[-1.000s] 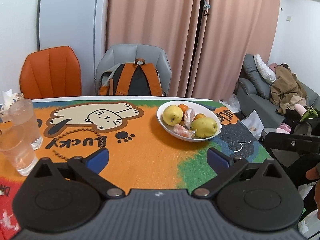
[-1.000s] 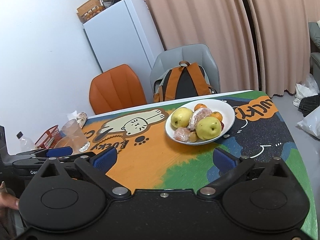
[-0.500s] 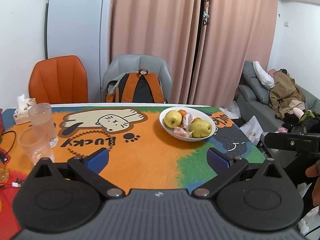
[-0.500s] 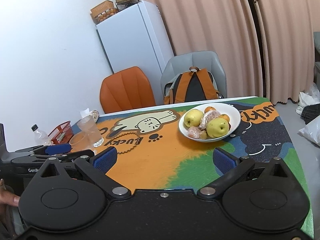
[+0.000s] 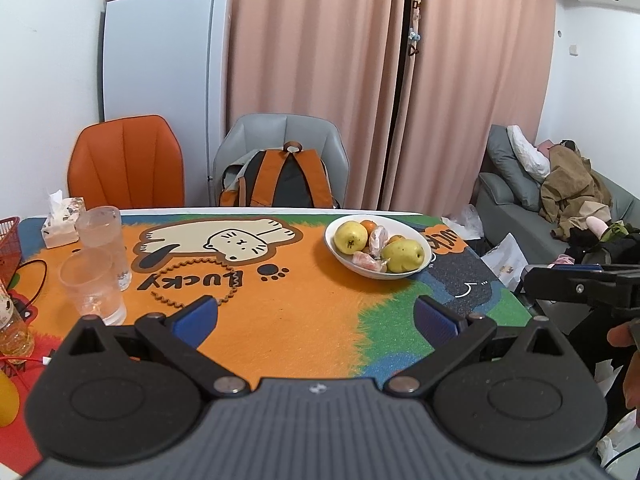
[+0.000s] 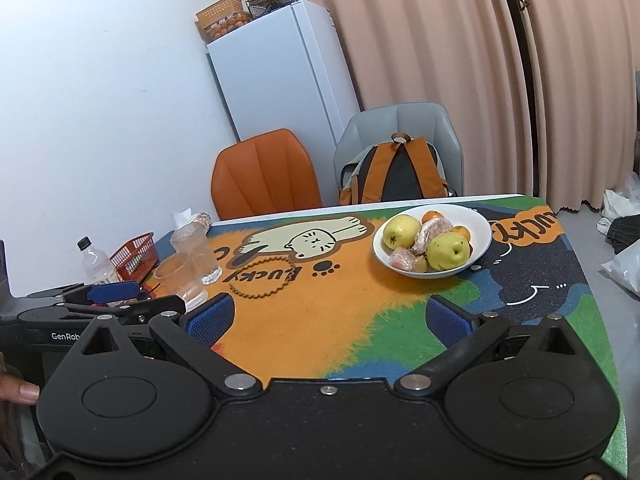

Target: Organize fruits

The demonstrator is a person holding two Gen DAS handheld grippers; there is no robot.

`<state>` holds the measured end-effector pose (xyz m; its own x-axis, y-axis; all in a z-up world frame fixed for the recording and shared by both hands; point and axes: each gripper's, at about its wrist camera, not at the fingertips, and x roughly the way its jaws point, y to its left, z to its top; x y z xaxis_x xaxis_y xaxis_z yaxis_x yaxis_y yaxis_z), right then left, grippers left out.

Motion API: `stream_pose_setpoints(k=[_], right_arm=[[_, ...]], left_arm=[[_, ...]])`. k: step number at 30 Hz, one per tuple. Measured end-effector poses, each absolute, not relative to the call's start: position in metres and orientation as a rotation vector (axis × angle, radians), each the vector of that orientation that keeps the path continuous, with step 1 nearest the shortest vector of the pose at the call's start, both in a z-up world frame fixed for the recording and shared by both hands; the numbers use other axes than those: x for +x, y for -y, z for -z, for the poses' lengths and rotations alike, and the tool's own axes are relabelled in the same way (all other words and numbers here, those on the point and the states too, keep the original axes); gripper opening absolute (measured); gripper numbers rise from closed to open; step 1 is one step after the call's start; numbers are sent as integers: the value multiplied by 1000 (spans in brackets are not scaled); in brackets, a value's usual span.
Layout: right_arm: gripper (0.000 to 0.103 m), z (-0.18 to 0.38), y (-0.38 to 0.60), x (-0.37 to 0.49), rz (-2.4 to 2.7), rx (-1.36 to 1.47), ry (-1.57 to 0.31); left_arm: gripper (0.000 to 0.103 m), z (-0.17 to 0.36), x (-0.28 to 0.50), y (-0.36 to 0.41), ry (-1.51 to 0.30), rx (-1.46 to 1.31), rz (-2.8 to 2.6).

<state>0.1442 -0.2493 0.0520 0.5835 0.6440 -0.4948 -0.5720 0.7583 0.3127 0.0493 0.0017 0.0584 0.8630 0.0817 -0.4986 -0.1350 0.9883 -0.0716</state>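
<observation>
A white bowl (image 5: 420, 242) (image 6: 482, 232) stands on the far right part of the table, on a colourful cat-print mat (image 5: 288, 320) (image 6: 312, 312). It holds two yellow pears (image 5: 402, 255) (image 6: 448, 251), small oranges (image 5: 368, 225) and plastic-wrapped fruit (image 5: 378, 238) (image 6: 434, 229). My left gripper (image 5: 316, 314) is open over the mat's near edge, well short of the bowl, with nothing between its blue pads. My right gripper (image 6: 328, 314) is open too, also empty and short of the bowl.
Two clear plastic cups (image 5: 94, 280) (image 6: 196, 250), a tissue pack (image 5: 60, 220), a red basket (image 6: 134, 258) and a bottle (image 6: 94, 260) crowd the table's left. Behind the table are an orange chair (image 5: 126, 162) and a grey chair with a backpack (image 5: 280, 180). A sofa (image 5: 520, 208) stands at the right.
Both grippers have pulled back and risen away from the bowl, so it looks smaller and more of the table and room shows. Both stay open.
</observation>
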Motion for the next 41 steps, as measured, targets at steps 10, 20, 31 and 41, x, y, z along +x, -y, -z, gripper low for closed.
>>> stream_pose_setpoints(k=[10,20,31,41], right_arm=[[103,-52,248,143,-712,116,-622],[103,-54,248,141,-711,112,-615],[103,-56,249,140,-711,109,-614],[103,-57,249,141,-710,107,-615]], left_arm=[[103,-60,46,-2,-521,-110,-118],[103,-59,46,-3,-518,-112,-120],[103,-60,46,-3,-521,-119,-118],[103,-60,46,-5,-512,-121,-115]])
